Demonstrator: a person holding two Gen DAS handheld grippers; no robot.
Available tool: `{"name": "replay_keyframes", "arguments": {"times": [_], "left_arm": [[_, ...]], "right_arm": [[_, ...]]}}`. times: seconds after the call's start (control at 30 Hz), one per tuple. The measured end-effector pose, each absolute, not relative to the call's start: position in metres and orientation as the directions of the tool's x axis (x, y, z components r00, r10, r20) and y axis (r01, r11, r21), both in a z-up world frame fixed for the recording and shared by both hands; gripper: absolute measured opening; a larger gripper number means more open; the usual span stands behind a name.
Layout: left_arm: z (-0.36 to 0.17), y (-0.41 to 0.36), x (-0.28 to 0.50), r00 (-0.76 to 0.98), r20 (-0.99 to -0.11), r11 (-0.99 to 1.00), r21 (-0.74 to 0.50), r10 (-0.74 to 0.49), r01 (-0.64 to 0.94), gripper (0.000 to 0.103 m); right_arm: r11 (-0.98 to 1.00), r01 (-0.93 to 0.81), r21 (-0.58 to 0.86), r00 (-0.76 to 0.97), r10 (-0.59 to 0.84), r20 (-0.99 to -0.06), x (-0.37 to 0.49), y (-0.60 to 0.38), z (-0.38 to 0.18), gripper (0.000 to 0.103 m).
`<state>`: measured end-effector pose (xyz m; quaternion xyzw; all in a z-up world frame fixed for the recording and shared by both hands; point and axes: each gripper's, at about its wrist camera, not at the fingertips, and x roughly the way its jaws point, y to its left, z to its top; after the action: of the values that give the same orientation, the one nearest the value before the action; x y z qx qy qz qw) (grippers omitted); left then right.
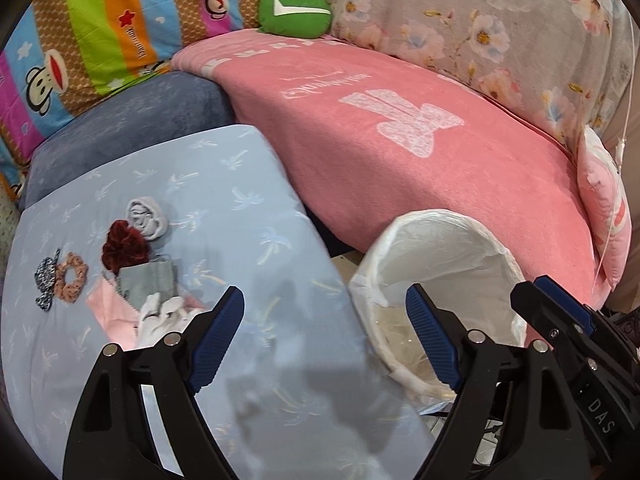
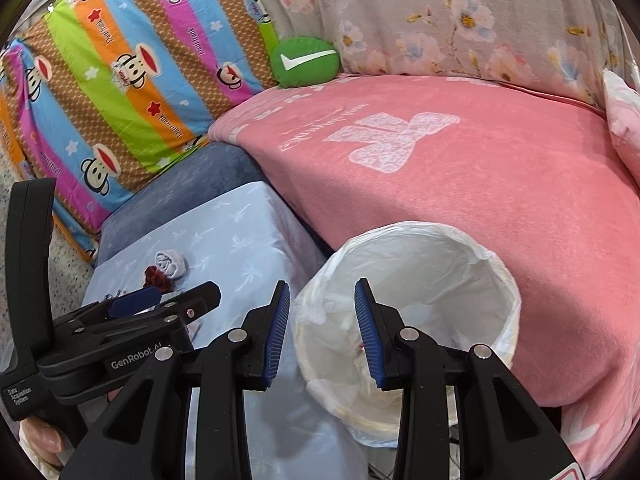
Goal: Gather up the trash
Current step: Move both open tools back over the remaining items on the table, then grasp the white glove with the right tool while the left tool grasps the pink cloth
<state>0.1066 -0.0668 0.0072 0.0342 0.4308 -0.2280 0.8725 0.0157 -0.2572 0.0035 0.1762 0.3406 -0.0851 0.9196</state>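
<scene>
Fingers of the left gripper (image 1: 325,322) spread wide with nothing between them, hovering above the pale blue cover (image 1: 224,208) beside the bin. Fingers of the right gripper (image 2: 322,322) part-way open, also empty, poised over the near rim of the lined bin (image 2: 496,276).

Trash candidates sitting together on the blue cover, to the left of the left gripper: crumpled white tissue (image 1: 160,314) touching a grey paper piece (image 1: 148,284) and a pink sheet (image 1: 108,308). Just beyond these, a dark red scrunchie (image 1: 124,250), a rolled grey sock (image 1: 146,218), a peach scrunchie (image 1: 72,276) and a black-and-white scrunchie (image 1: 46,280); probably belongings rather than rubbish.

Likely trouble from here: closing on the tissue and catching the soft cover beneath, dragging fabric along. Equally, sweeping in low and snagging the red scrunchie lying against the grey paper, so that a keepsake goes into the bin. Thin flat paper apt to slip from a shallow pinch. Loose liner prone to folding inward if nudged by the right fingers, narrowing the mouth.

Bin standing between blue cover and pink blanket (image 1: 400,152), lined with a white plastic bag; inside, some pale crumpled material at the bottom, hard to identify.
</scene>
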Motion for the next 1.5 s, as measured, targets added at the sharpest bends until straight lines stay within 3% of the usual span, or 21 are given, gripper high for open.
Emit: {"name": "replay_keyframes", "arguments": {"times": [0.17,0.63,0.93,1.5], "left_arm": [[0.005,-0.038,0.113,0.549,-0.767,0.919,-0.134,-0.333,0.37,0.085],[-0.015,0.055,0.134,0.555,-0.799,0.971,-0.158,-0.232,0.179,0.087],[-0.037,0.114,0.143,0.533,-0.83,0.985,-0.163,-0.163,0.047,0.087],[-0.073,0.168,0.163,0.486,-0.867,0.988,-0.151,-0.114,-0.037,0.087]], "right_arm": [[0.933,0.245,0.264,0.748,-0.009,-0.663,0.025,-0.235,0.002,0.042],[0.961,0.103,0.258,0.705,0.112,-0.7,0.066,-0.15,-0.018,0.053],[0.955,0.041,0.294,0.629,0.204,-0.75,0.099,-0.094,-0.053,0.053],[0.96,0.044,0.275,0.548,0.207,-0.811,0.154,-0.031,-0.11,0.053]]}}
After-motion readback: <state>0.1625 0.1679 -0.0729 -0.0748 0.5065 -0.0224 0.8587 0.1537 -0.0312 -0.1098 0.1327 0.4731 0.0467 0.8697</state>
